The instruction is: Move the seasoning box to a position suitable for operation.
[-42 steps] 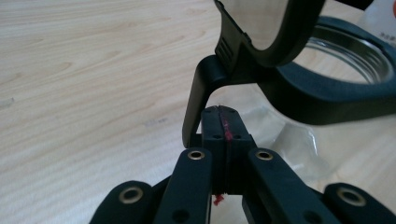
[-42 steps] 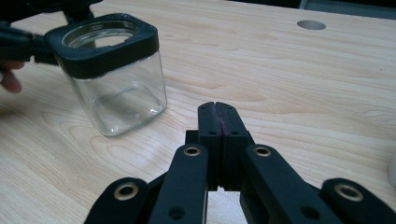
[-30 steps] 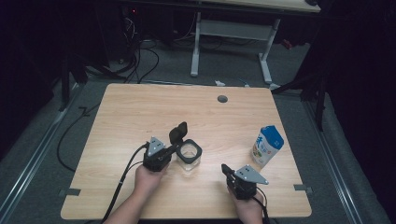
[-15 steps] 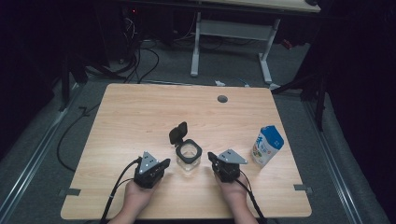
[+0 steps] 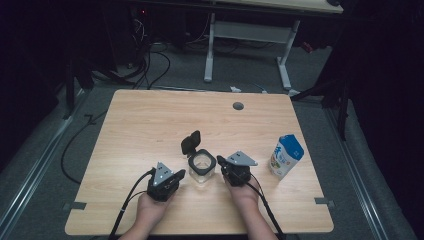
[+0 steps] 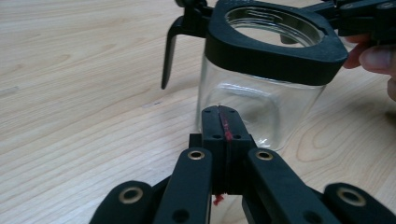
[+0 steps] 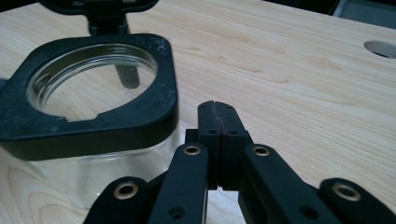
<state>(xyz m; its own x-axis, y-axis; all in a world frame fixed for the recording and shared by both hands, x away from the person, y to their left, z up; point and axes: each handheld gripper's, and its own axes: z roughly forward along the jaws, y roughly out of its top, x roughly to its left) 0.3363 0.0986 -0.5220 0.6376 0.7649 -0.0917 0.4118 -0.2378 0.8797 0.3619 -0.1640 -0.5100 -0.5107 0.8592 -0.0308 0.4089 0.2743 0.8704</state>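
Observation:
A clear glass jar [image 5: 202, 168] with a black square collar and a flipped-up black lid [image 5: 191, 142] stands near the table's front middle. The jar [image 6: 261, 88] looks empty. My left gripper [image 5: 181, 173] lies just left of it, jaws shut with nothing between them, tips close to the glass [image 6: 219, 112]. On the jar's other side my right gripper [image 5: 220, 161] is also shut and empty, its tips [image 7: 217, 108] beside the jar [image 7: 88, 93] collar. Whether either gripper touches the jar is unclear.
A small blue and white carton [image 5: 286, 156] stands upright at the right of the wooden table [image 5: 150, 125]. A round cable hole [image 5: 238, 106] sits near the far edge. Cables trail from both grippers over the front edge. A desk frame stands on the floor behind.
My right gripper has swung left from the front right to the jar's right side. My left gripper has drawn back from the jar toward the front left.

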